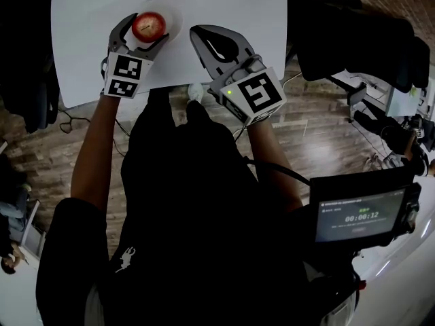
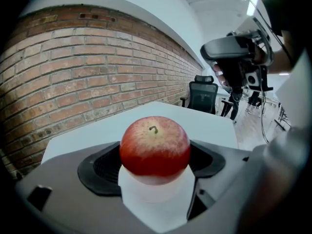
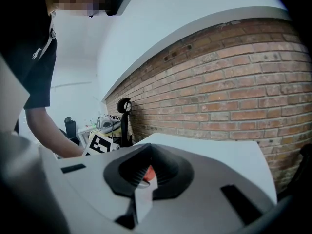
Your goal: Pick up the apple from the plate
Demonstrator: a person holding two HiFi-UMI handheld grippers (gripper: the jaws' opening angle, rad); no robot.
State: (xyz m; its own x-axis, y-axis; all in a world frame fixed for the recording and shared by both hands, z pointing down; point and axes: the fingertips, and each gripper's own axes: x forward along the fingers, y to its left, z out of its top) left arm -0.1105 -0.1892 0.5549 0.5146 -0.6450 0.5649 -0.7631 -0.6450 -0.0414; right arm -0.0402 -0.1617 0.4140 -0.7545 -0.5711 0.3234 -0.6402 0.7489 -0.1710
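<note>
Apple (image 1: 148, 26) sits at the far left of the white counter (image 1: 231, 5), and my left tool (image 1: 144, 31) is around it, one dark pad on each flank. From the left gripper view the apple (image 2: 155, 145) stands upright: stem on top, core axis vertical and tipped a touch toward the camera. It's round, so it has no real long axis. The pads are closed against its sides and their inner ends vanish behind the red skin. Below it there's the plate (image 2: 156, 196), white on white; the apple looks to be resting on it, but I can't say whether it has lifted clear. In the head view the plate's rim barely separates from the counter. My right tool (image 1: 216, 39) hovers just beside, over bare counter, jaws drawn together with nothing in them. Through the gap between its pads I catch only a red sliver of the apple (image 3: 148, 173). My own torso hides the counter's near edge.
</note>
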